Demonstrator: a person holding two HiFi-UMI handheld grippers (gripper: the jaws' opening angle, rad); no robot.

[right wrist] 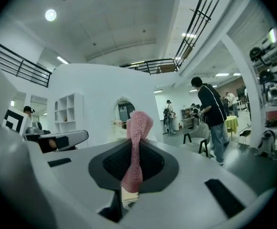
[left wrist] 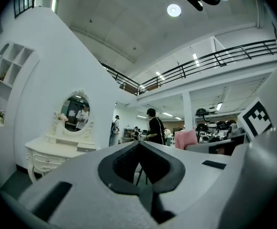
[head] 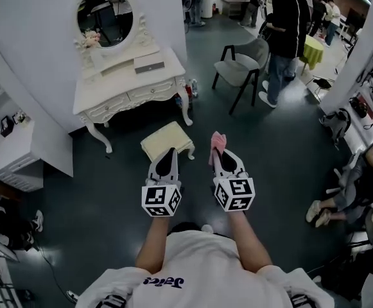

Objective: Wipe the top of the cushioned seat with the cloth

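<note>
Looking down from the head on the left gripper [head: 171, 153] and right gripper [head: 219, 154], held out side by side with tips forward. Just ahead of and below the left tips, the cushioned seat [head: 167, 140], pale and bare on top, with a white dressing table [head: 128, 88] beyond it; touched by neither pair. Standing up past the right tips, the pink cloth [head: 217, 140], clear of the seat, which fits either being carried toward the cushion or just lifted off it. Along the left gripper [left wrist: 139, 144]: pressed together at the tips, nothing pinched, probably kept out of the way; cloth visible off to its right. Along the right gripper [right wrist: 134, 144]: clamped firmly on the cloth [right wrist: 139, 120], gathered into a narrow fold rising beyond the tips, likely held so for dragging flat across the top; no seat in sight here.
</note>
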